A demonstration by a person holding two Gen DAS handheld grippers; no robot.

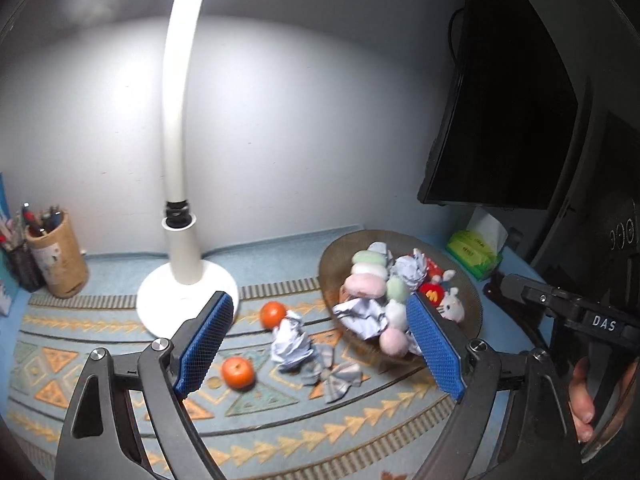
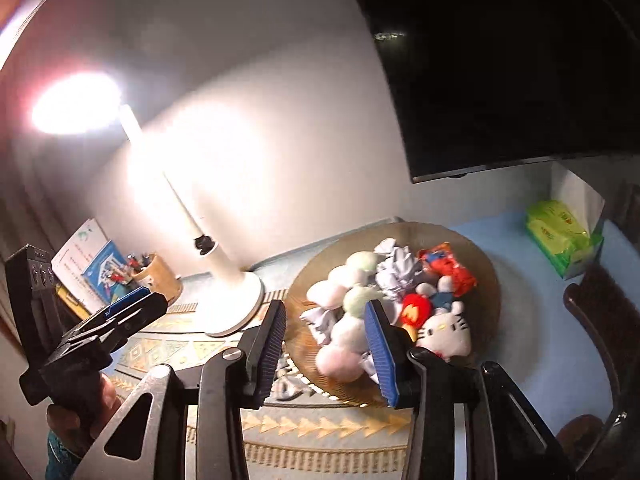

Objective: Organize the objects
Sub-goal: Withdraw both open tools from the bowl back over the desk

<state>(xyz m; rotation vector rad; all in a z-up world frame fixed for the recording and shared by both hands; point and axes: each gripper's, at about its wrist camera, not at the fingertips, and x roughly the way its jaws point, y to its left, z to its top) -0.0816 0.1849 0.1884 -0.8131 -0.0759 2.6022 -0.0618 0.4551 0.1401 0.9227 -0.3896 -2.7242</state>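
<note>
While the left tongs (image 1: pixel 320 344) stand wide apart with nothing between their blue ribbed pads, they hang above the patterned mat (image 1: pixel 120 356) and touch none of the things below. The right tongs (image 2: pixel 326 350) stand at a narrower gap, also empty, poised above the near rim of the bowl (image 2: pixel 490 292); their pads press on nothing. In the left wrist view a hand (image 1: pixel 588 404) grips the dark handle of the right tool at the right edge.

The bowl is a shallow round dish of brownish, finely ribbed material, set on the table to the right of the lamp. It holds soft rounded plush dumplings (image 1: pixel 366 285) in pink, pale green and white, crumpled balls of white paper (image 2: pixel 396 266), a shiny red snack packet (image 2: pixel 450 268), a red plush with a yellow M (image 2: pixel 416 310) and a white cat plush (image 2: pixel 446 332).

Outside the bowl, on the mat, lie two smooth orange mandarins (image 1: pixel 238 373), one nearer the lamp (image 1: pixel 273 314), with another crumpled paper ball (image 1: pixel 292 340) between them and the bowl, and a grey checked fabric bow (image 1: pixel 336 374) just beside that paper.

The mat is woven, pale blue with orange triangles and striped bands. A white lamp (image 1: pixel 176 200) with a round base and curved glossy stem stands behind. A tan cylindrical pen holder (image 1: pixel 60 256) stands at the left, and a green tissue pack (image 2: pixel 560 236) at the far right below a dark monitor (image 1: pixel 504 120).
</note>
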